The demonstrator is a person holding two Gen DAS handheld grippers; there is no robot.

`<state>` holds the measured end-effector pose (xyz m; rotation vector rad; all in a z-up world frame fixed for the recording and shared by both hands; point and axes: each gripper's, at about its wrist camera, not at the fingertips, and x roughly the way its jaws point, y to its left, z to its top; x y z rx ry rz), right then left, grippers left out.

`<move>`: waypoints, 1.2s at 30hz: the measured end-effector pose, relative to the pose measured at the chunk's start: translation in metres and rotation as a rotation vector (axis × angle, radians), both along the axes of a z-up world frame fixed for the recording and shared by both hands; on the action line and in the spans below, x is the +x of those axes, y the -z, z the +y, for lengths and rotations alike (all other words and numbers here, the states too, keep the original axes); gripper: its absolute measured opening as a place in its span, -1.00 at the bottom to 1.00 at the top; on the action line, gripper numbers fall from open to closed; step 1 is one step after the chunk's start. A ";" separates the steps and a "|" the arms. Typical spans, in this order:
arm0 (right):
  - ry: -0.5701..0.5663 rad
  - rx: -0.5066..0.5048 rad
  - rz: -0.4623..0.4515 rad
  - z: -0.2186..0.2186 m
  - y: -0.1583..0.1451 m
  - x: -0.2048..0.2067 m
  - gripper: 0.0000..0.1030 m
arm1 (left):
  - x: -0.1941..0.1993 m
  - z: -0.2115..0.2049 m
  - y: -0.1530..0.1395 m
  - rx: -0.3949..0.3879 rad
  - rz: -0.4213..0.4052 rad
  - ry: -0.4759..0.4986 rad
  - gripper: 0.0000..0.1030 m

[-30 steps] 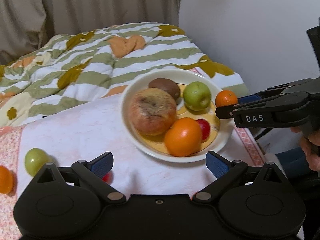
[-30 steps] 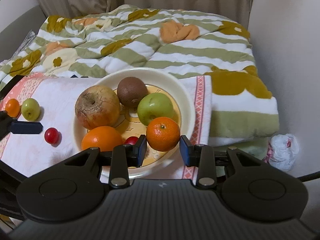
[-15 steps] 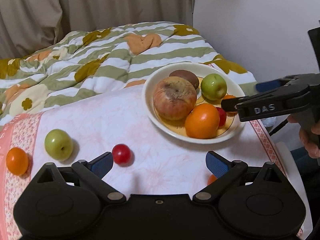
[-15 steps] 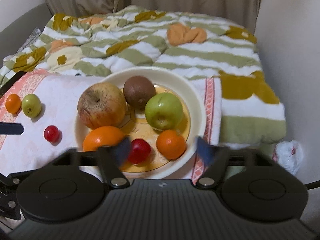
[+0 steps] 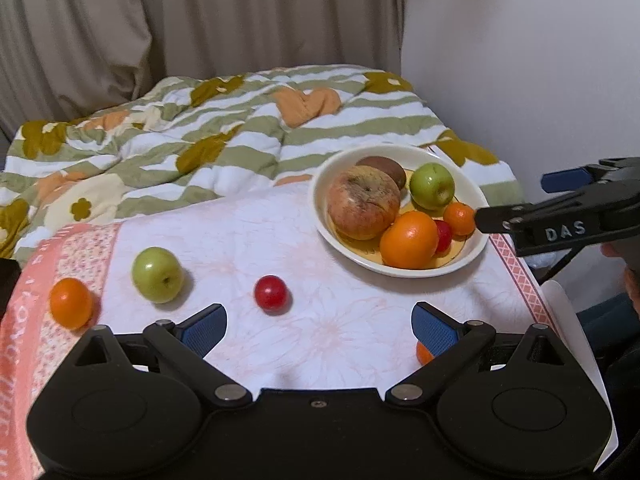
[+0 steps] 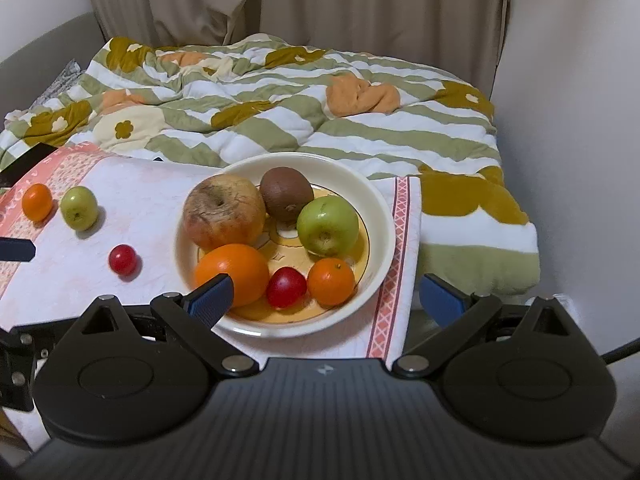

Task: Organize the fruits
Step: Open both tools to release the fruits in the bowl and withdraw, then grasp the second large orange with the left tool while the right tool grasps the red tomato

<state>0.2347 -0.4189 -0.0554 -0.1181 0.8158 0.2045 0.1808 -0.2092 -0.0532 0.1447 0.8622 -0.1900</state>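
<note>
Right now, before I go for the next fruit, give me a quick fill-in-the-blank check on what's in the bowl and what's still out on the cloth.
1. The kiwi lies in the ____.
2. Both grippers, left and right, stand ____ and hold nothing.
3. The loose green apple lies between a small orange and a ____ fruit.
4. The bowl holds ____ fruits.

Missing words: bowl; open; red; six
</note>
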 end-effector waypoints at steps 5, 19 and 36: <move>-0.010 0.001 -0.007 0.009 -0.019 -0.020 1.00 | -0.015 0.021 -0.016 -0.029 -0.024 -0.045 0.95; 0.049 0.049 -0.043 0.076 -0.060 -0.066 1.00 | -0.042 0.129 -0.050 -0.019 -0.086 -0.182 0.96; 0.248 0.092 0.000 0.205 -0.039 -0.063 1.00 | 0.004 0.265 -0.022 -0.012 -0.059 -0.082 0.96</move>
